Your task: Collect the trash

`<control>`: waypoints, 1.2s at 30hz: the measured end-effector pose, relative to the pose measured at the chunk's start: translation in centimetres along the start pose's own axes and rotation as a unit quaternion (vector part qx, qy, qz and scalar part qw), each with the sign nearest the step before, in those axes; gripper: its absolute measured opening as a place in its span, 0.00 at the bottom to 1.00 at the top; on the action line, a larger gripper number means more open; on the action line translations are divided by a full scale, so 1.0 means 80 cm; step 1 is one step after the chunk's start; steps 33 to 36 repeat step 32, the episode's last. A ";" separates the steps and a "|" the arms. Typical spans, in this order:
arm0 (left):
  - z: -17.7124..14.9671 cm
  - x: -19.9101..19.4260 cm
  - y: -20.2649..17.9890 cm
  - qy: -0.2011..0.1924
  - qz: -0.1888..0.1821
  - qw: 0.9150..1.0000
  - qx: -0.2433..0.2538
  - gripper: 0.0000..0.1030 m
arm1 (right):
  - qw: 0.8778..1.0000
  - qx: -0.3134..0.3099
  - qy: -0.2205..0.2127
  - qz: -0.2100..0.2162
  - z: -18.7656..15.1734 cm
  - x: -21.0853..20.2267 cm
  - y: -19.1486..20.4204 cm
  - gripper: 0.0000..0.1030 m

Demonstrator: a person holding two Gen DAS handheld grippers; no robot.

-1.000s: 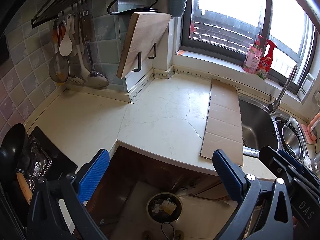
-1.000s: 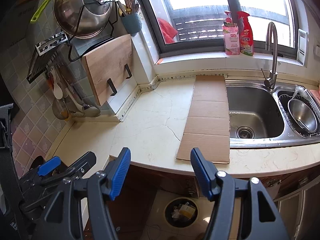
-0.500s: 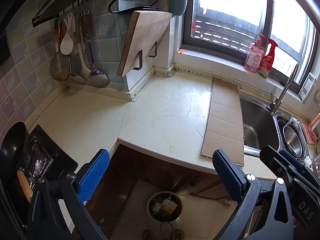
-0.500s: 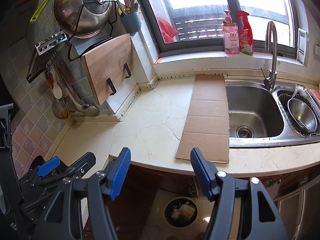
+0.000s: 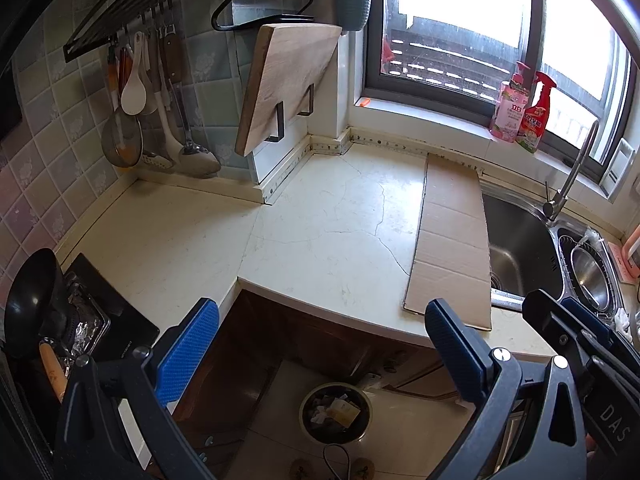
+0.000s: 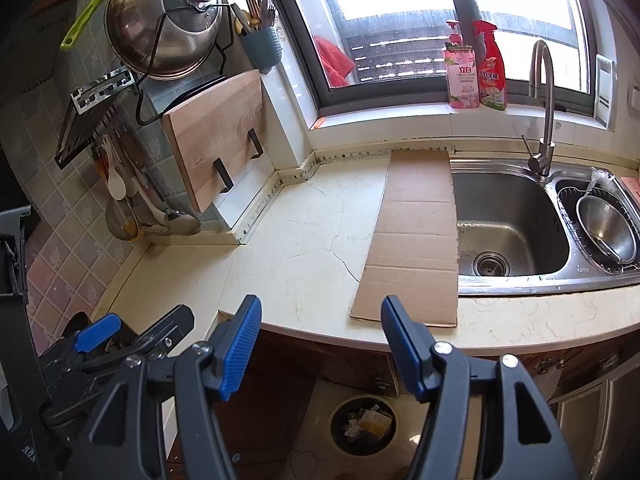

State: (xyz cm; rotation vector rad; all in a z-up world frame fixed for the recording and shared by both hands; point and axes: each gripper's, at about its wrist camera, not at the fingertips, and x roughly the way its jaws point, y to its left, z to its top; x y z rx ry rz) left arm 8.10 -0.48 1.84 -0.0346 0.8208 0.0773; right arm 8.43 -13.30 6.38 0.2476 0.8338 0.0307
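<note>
A flat strip of brown cardboard [image 5: 450, 240] lies on the pale countertop [image 5: 320, 232] beside the sink; it also shows in the right wrist view [image 6: 416, 236]. A round trash bin [image 5: 336, 412] holding paper scraps stands on the floor below the counter edge, also in the right wrist view [image 6: 363, 422]. My left gripper [image 5: 320, 344] is open and empty, held above the counter's front edge. My right gripper [image 6: 320, 340] is open and empty, just short of the cardboard's near end. Each gripper shows at the edge of the other's view.
A steel sink [image 6: 508, 224] with tap [image 6: 542, 120] and a strainer bowl [image 6: 608, 228] is at the right. A wooden cutting board [image 6: 218, 148], hanging utensils [image 5: 148, 108] and a pot [image 6: 164, 20] line the back wall. Two bottles [image 6: 476, 68] stand on the sill. A black pan [image 5: 28, 300] sits at the left.
Both views have crept slightly; the counter and cardboard sit a touch lower in the left wrist view. Both grippers stay open and empty.
</note>
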 end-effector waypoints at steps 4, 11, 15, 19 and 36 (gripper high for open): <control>0.000 0.000 -0.001 0.000 0.001 1.000 -0.001 0.99 | 1.000 -0.001 -0.001 0.000 0.000 0.000 -0.001 0.61; 0.000 0.000 -0.001 0.000 0.002 1.000 0.000 0.99 | 1.000 -0.001 0.001 0.002 -0.001 -0.001 -0.003 0.61; 0.000 0.001 -0.001 0.001 0.000 1.000 0.000 0.99 | 1.000 0.000 0.000 0.002 -0.002 -0.001 -0.002 0.61; -0.002 -0.004 -0.006 0.000 0.004 1.000 -0.003 0.99 | 1.000 -0.003 -0.001 0.005 -0.002 -0.004 -0.006 0.61; -0.007 -0.010 -0.022 0.001 0.010 1.000 -0.001 0.99 | 1.000 -0.003 -0.002 0.010 0.000 -0.010 -0.022 0.61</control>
